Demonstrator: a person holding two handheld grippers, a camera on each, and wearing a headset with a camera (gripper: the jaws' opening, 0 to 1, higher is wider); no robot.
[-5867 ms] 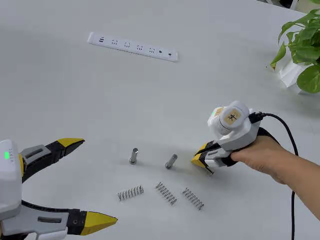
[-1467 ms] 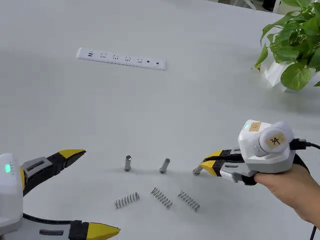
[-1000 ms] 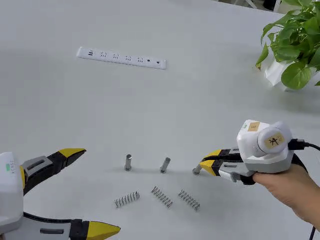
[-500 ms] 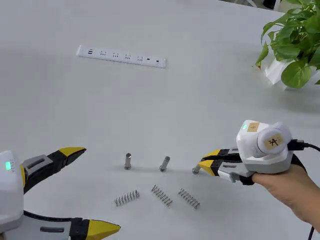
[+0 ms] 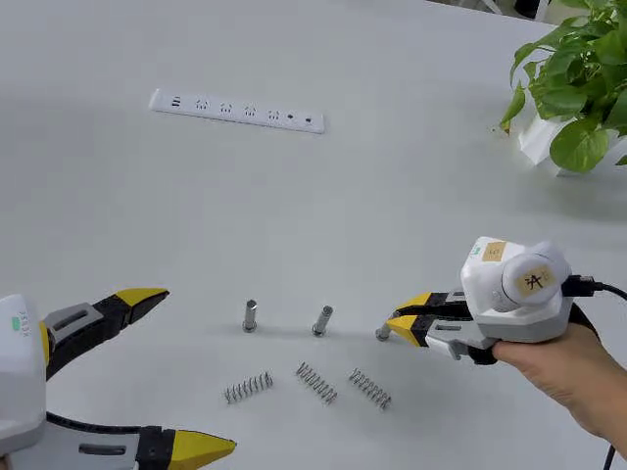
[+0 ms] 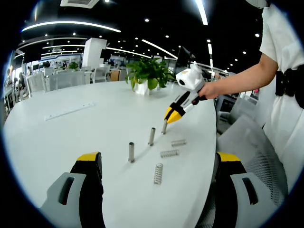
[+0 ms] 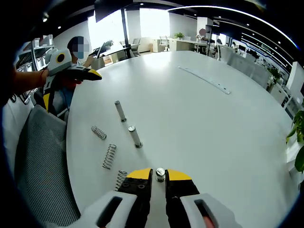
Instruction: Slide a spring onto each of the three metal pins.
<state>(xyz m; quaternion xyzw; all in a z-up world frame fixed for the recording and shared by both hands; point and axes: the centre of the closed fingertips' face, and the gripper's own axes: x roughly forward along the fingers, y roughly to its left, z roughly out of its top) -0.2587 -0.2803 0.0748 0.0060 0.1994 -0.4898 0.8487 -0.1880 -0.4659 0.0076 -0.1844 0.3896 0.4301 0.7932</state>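
My right gripper (image 7: 159, 178) seems clamped on the third pin (image 7: 160, 172), its shaft hidden between the jaws. My left gripper (image 5: 178, 372) gapes wide, partly cut off. The springs (image 5: 316, 383) lie loose near the standing pins (image 5: 250, 315).

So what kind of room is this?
Probably a big open office: a long white table with a power strip and a potted plant, plus rows of desks and strip ceiling lights behind.

Power strip (image 5: 235, 110) and potted plant (image 5: 573, 88) sit apart.

Table (image 5: 411, 186): pins (image 5: 322, 320), springs (image 5: 316, 383), power strip (image 5: 236, 110), plant (image 5: 573, 73)
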